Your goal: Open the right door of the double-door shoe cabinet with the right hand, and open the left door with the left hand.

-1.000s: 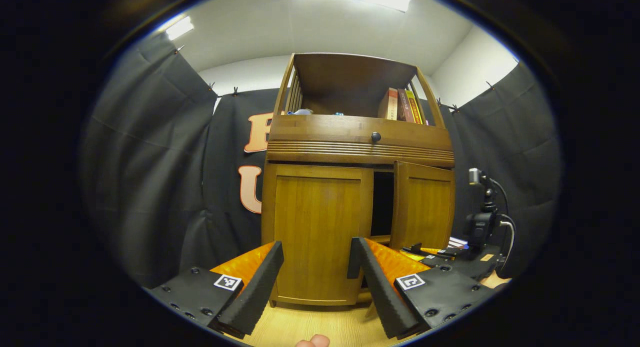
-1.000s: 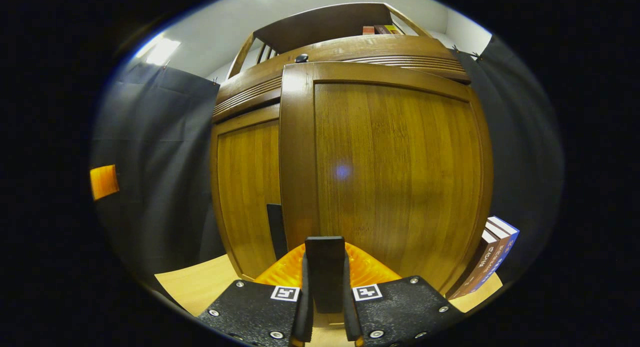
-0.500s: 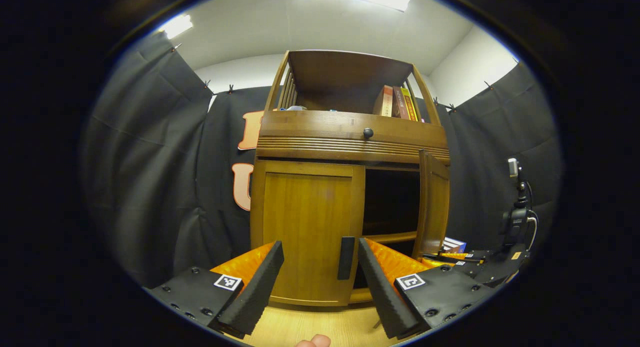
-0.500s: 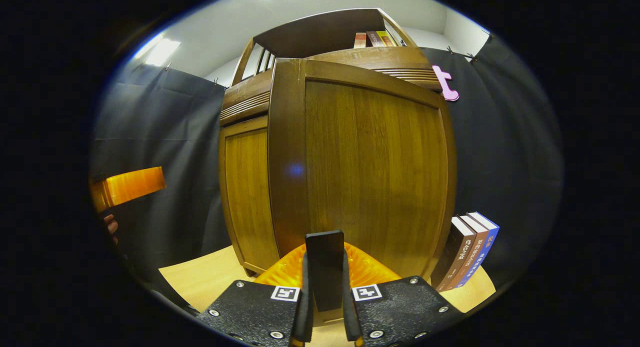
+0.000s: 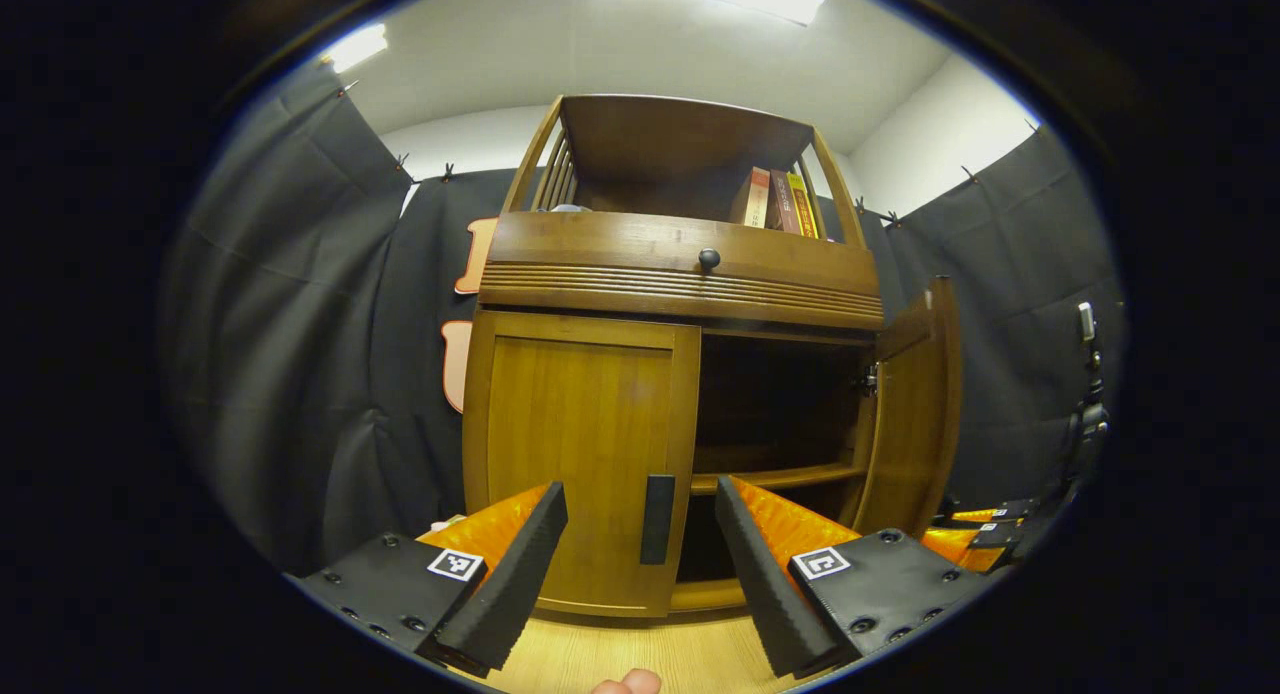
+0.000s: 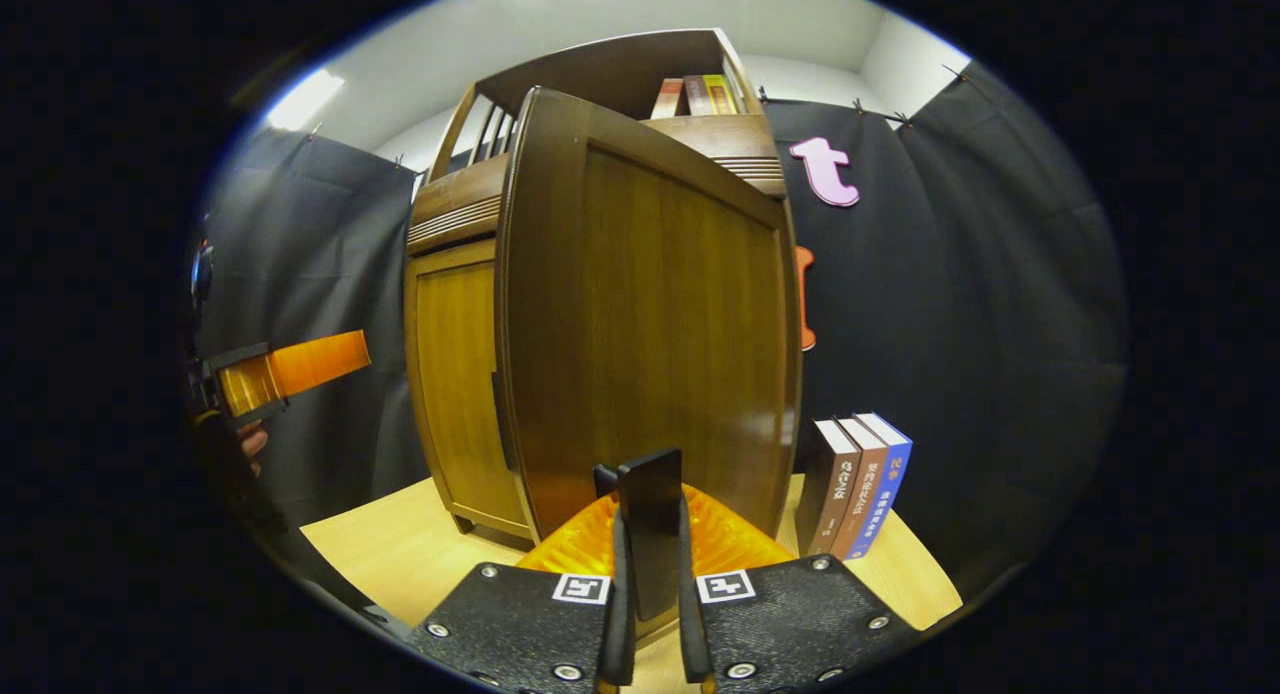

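The wooden shoe cabinet (image 5: 680,274) stands in front of me in the left gripper view. Its left door (image 5: 575,454) is closed, with a dark upright handle (image 5: 657,519) near its inner edge. My left gripper (image 5: 640,564) is open, a short way in front of that handle and not touching it. The right door (image 5: 915,404) is swung wide, baring dark shelves. In the right gripper view the right door (image 6: 650,304) faces me. My right gripper (image 6: 650,564) is shut on the right door's handle (image 6: 650,499). The left gripper (image 6: 290,369) shows at the far left.
Three books (image 6: 860,484) stand upright on the light wood surface (image 6: 400,544) just right of the open door. More books (image 5: 775,199) sit on the top shelf above a drawer with a round knob (image 5: 709,259). Black cloth walls close in behind and beside.
The right door has swung from slightly ajar to wide open with my right gripper holding its handle. The left gripper has drifted so the left door's handle lies between its open fingers' line.
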{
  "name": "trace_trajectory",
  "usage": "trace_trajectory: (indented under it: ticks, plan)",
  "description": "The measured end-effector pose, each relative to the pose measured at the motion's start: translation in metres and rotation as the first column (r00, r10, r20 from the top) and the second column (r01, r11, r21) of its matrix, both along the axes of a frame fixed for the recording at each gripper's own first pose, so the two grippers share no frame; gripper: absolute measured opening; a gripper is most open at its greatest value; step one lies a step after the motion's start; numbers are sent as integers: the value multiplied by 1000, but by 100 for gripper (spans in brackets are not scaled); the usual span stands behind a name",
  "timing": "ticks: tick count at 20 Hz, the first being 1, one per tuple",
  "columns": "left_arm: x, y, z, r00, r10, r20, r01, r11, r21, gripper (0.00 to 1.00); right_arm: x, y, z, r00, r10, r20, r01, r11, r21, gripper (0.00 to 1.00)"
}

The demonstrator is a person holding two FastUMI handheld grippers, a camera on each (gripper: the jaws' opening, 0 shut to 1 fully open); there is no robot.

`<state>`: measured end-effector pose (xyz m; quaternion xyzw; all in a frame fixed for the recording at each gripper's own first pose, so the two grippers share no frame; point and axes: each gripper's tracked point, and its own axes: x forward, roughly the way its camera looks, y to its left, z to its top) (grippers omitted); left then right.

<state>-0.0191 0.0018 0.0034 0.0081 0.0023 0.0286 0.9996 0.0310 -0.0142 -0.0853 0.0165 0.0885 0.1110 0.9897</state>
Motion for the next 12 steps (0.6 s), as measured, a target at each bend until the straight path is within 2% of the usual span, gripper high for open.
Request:
trace_trajectory:
  ticks: [1, 2, 3, 5, 7, 8, 9, 10, 12]
  plan:
    - [1, -1, -2, 1000, 1, -1, -1, 1000, -1, 98, -3, -9, 1, 1000, -15, 0, 15, 1000, -13, 16]
    - [-1, -4, -9, 1000, 4, -7, -4, 1000, 1, 98, -1, -16, -2, 999, -37, 6, 37, 999, -29, 27]
    - [-2, -3, -13, 1000, 11, -15, -11, 1000, 2, 97, -3, -26, -1, 998, -65, 17, 66, 997, -46, 15]
    - [-2, -2, -16, 1000, 18, -19, -18, 1000, -11, 94, -7, -54, 1, 990, -138, 40, 141, 987, -81, 12]
    - [-2, -1, -20, 999, 22, -27, -23, 999, -25, 96, -9, -78, 2, 982, -186, 44, 190, 977, -101, 6]
    - [-2, 0, -22, 999, 25, -32, -25, 999, -27, 96, -10, -89, 2, 979, -202, 42, 205, 972, -116, 15]
    - [-3, 1, -24, 999, 29, -36, -30, 999, -25, 96, -12, -100, 4, 980, -193, 46, 197, 974, -114, 1]
    - [-3, 3, -26, 998, 37, -42, -37, 999, -21, 99, -10, -102, 4, 983, -176, 49, 180, 979, -92, 0]
    - [-2, 6, -28, 998, 53, -44, -53, 998, -15, 95, -9, -114, 7, 986, -148, 75, 155, 984, -87, 0]
